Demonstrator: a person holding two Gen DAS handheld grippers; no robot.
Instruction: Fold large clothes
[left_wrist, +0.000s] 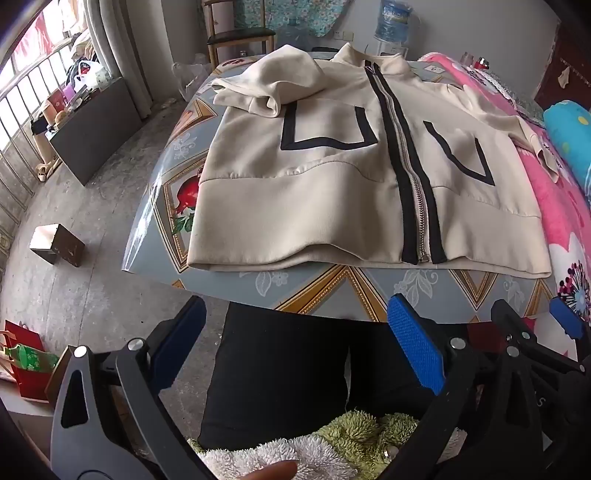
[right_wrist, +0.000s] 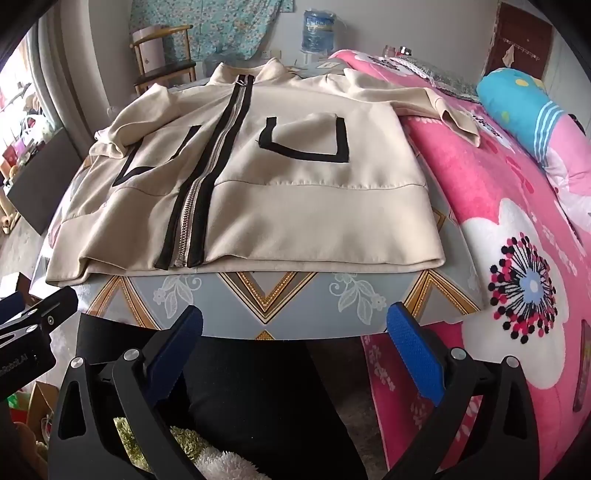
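Note:
A beige zip jacket (left_wrist: 332, 192) with black trim lies flat, front up, on a patterned table (left_wrist: 332, 284). Its left sleeve (left_wrist: 273, 81) is folded in over the chest. Its right sleeve (right_wrist: 436, 103) trails onto the pink blanket. The jacket also shows in the right wrist view (right_wrist: 295, 206). My left gripper (left_wrist: 295, 332) is open and empty, below the table's near edge, short of the hem. My right gripper (right_wrist: 295, 336) is open and empty, also just short of the near edge, and shows at the right of the left wrist view (left_wrist: 535, 325).
A pink flowered blanket (right_wrist: 517, 258) covers the bed right of the table, with a blue pillow (right_wrist: 524, 110) on it. A chair (left_wrist: 240, 37) and a water bottle (left_wrist: 393, 22) stand behind. A brown box (left_wrist: 57, 243) sits on the concrete floor at left. The person's black-clad legs (left_wrist: 288, 376) are below.

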